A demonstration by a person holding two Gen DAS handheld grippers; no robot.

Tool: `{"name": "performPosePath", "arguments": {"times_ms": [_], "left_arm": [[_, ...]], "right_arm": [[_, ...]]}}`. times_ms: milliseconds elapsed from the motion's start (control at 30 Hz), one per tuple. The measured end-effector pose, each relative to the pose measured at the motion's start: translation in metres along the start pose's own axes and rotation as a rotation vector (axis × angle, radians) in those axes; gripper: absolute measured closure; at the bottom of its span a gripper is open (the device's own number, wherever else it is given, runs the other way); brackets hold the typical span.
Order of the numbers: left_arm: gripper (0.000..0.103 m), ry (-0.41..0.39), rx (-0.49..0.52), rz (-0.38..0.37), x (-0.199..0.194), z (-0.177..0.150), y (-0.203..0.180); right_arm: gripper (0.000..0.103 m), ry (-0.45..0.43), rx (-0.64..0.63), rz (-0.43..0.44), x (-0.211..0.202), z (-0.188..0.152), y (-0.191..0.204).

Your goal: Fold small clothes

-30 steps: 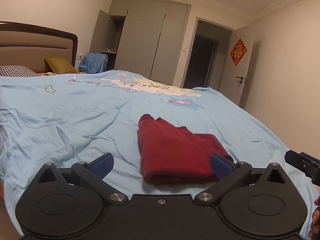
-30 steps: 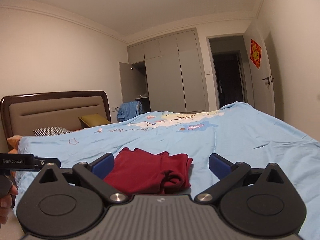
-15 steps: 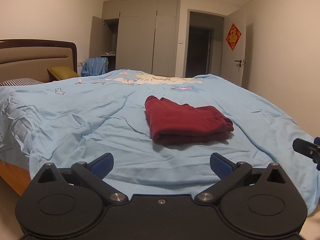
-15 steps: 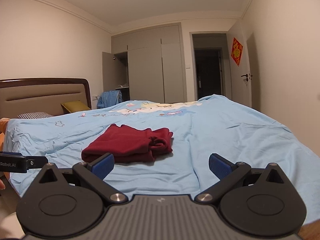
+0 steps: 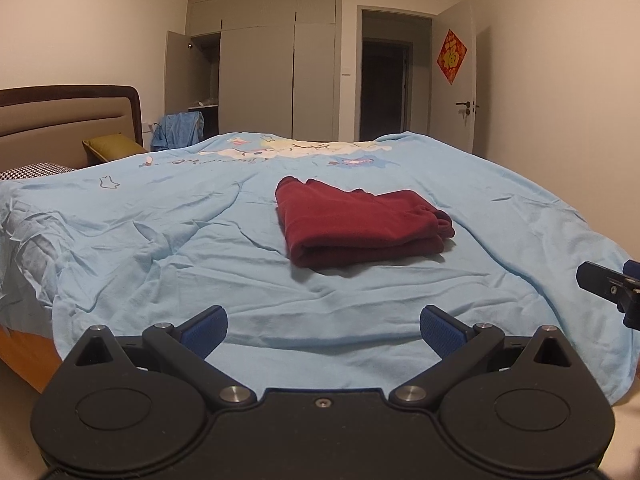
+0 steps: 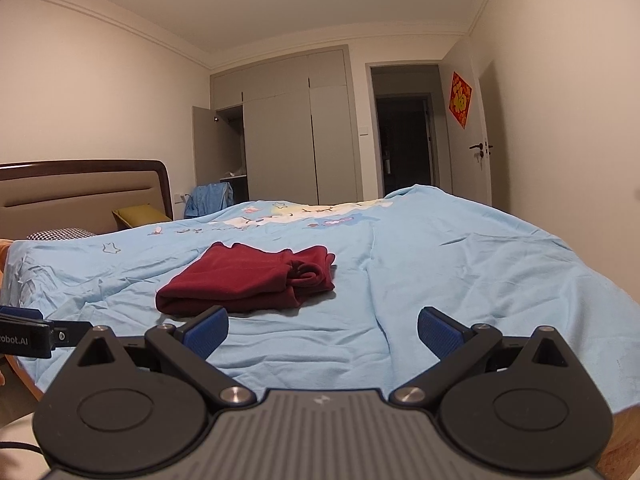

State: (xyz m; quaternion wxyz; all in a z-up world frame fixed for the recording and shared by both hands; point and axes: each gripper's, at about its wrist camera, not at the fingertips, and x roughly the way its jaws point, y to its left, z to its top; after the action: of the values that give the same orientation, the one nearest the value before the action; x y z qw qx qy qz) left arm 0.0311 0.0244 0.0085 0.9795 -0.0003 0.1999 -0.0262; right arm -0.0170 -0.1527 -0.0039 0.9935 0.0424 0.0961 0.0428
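Observation:
A dark red garment (image 5: 360,222) lies folded into a compact stack on the light blue bed cover (image 5: 160,248); the right wrist view shows the same red garment (image 6: 248,280) left of centre. My left gripper (image 5: 323,330) is open and holds nothing, well back from the garment near the bed's front edge. My right gripper (image 6: 322,330) is also open and holds nothing, back from the garment and to its right. Each gripper's body shows at the edge of the other's view.
The bed's headboard (image 5: 60,120), a checked pillow (image 5: 36,170) and an olive cushion (image 5: 116,146) are at the left. Grey wardrobes (image 5: 276,68), one door ajar, a dark doorway (image 5: 386,88) and blue clothing (image 5: 180,130) stand beyond the bed.
Both grippers have drawn back from the folded garment toward the bed's front edge, so it looks smaller and farther. Both stayed open. The garment has not moved.

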Motion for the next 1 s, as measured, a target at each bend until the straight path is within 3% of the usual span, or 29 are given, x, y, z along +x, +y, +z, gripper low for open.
{"name": "performPosePath", "arguments": {"times_ms": [1000], "left_arm": [[0.001, 0.004, -0.005, -0.001, 0.0004, -0.0001, 0.0008]], "right_arm": [[0.000, -0.002, -0.004, 0.003, 0.0006, -0.0006, 0.0006]]}}
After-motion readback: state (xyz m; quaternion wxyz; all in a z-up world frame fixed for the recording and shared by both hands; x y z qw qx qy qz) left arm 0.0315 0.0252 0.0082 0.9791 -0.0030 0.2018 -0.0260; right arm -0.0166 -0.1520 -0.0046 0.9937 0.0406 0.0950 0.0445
